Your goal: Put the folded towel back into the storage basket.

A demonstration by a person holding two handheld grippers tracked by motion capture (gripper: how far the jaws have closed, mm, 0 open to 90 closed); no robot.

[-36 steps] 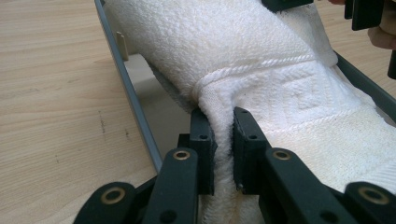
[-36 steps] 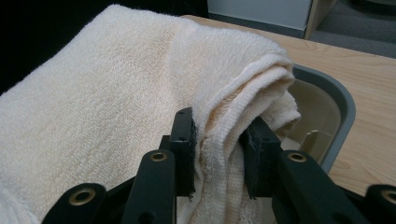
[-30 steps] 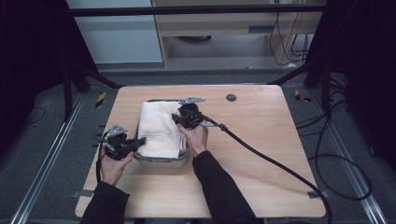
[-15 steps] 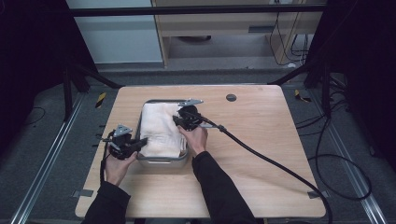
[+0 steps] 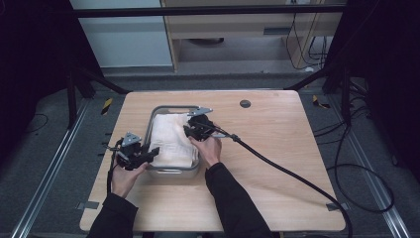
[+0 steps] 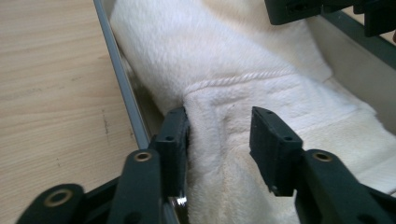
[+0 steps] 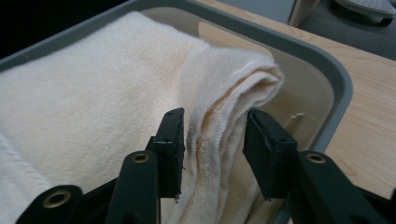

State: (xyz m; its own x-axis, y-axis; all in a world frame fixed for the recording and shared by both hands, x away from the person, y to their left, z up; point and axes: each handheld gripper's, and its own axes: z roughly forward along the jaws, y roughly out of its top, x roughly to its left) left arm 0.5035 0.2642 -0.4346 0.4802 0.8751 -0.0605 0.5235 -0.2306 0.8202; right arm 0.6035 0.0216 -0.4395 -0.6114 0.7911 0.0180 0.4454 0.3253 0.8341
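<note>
The folded towel lies in the grey tray, centre-left on the worktop. Left tool and right tool have just been opening, straddling loose folds; lifting away could snag them and unfold it.

- towel: cream terry cloth, fluffy looped pile, matt; a woven corded band runs across it, folded edge shows denser ribbed weave
- tray: grey, smooth, looks like plastic or coated metal; dull satin rim, paler inner wall
- desk: light wood-grain top, smooth, matt, a few faint scuffs in the left tool view
- left tool: black matt plastic jaws, ribbed pads, brass-coloured rivets at the pivots
- right tool: same black matt plastic, same ribbed pads
- cable: black, smooth sheath, slight sheen
- floor: dark grey carpet, rough
</note>
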